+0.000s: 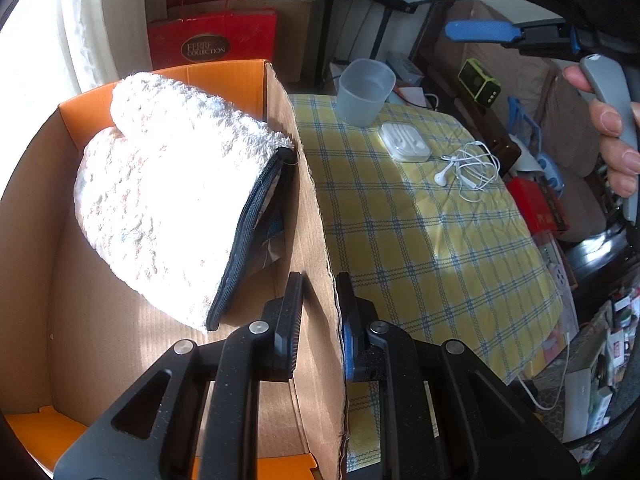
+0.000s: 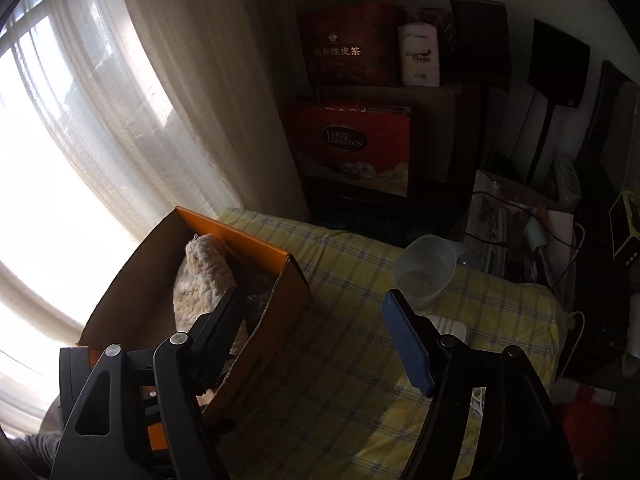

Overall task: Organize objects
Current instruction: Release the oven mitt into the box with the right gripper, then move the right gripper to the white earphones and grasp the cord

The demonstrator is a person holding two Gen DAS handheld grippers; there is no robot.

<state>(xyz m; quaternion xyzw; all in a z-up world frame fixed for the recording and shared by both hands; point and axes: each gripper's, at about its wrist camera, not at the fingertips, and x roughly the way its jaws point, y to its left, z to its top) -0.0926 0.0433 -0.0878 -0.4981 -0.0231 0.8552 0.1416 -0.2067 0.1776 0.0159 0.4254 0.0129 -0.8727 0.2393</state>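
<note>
We log the towel [image 1: 168, 184] boxed, left tongs [image 1: 320, 320] clamped on the box [image 1: 316, 208] wall, right tongs [image 2: 316, 332] agape and empty; cup [image 1: 366, 92], case [image 1: 405, 141], earphones [image 1: 468, 168] remain on the worktop [image 1: 432, 248].

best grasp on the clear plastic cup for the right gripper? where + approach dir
Judging by its pose, take the clear plastic cup by its side wall just below the rim, coming level from its near side with the right gripper open. It stands upright, tapers downward, and seems to hold water, so keep it vertical.
</note>
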